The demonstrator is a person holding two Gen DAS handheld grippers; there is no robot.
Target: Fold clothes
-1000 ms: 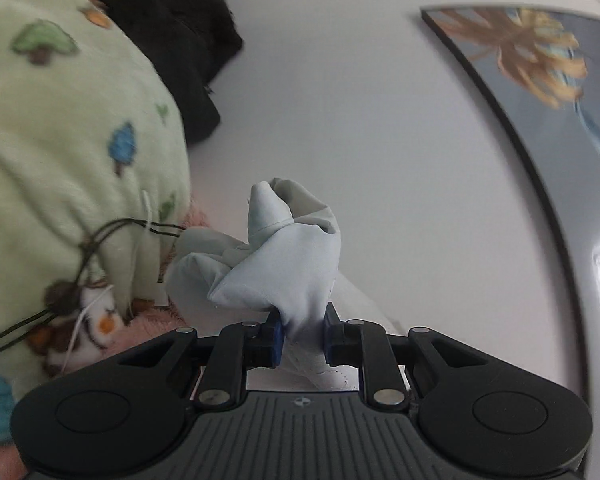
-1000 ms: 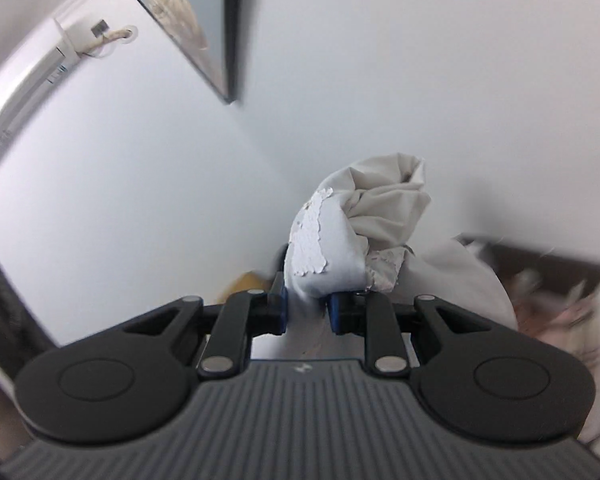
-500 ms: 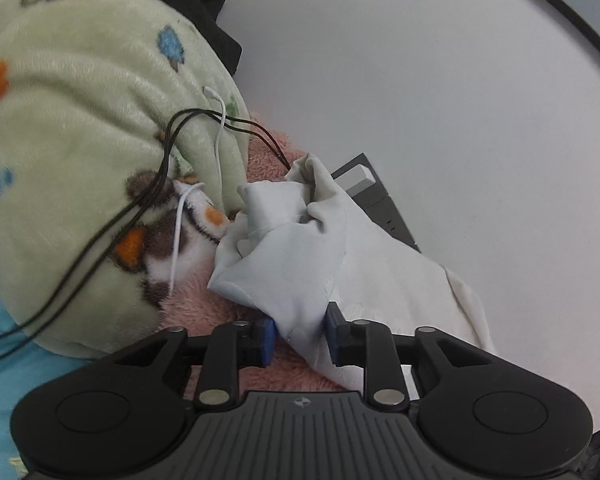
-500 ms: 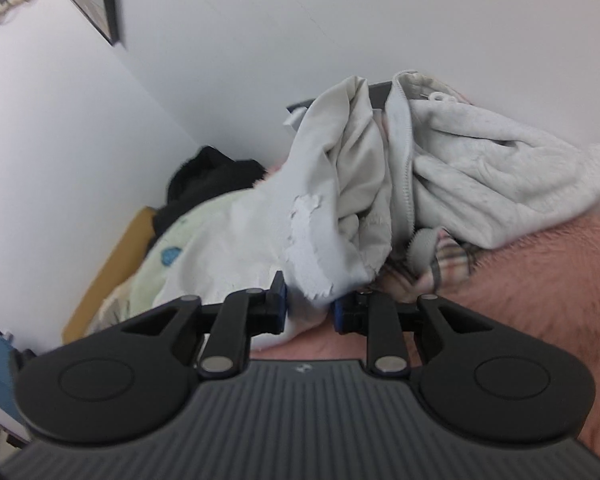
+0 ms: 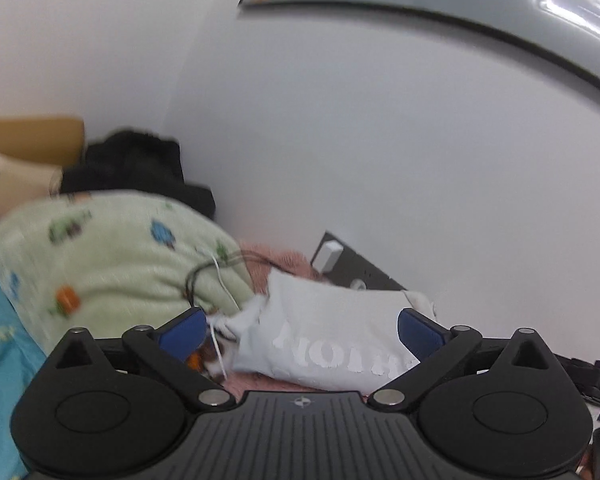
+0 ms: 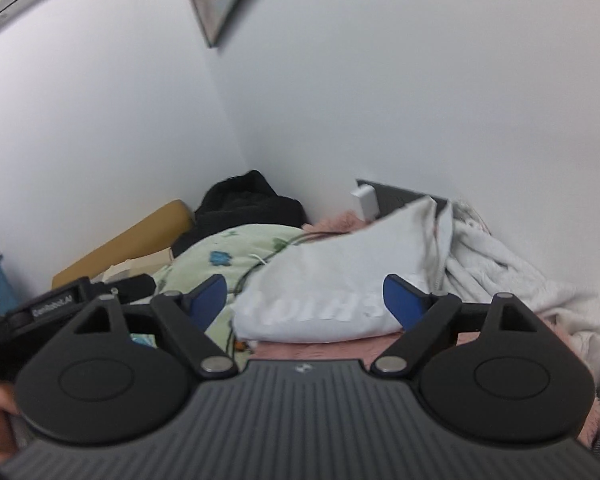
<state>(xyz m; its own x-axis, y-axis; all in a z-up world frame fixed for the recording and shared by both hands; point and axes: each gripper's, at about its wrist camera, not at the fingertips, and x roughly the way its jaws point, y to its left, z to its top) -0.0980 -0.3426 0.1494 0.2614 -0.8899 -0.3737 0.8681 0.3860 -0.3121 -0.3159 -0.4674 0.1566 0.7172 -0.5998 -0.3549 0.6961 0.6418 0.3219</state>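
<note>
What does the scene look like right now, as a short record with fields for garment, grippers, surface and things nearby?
garment: white shirt with lettering, folded, lying on the pink blanket, released
left gripper: open, jaws just opened, pads clear of the shirt
right gripper: open, jaws just opened, pads clear of the shirt
beside shirt: green fleece with cables over it
other side: white fluffy garment
behind: black garment, wall
</note>
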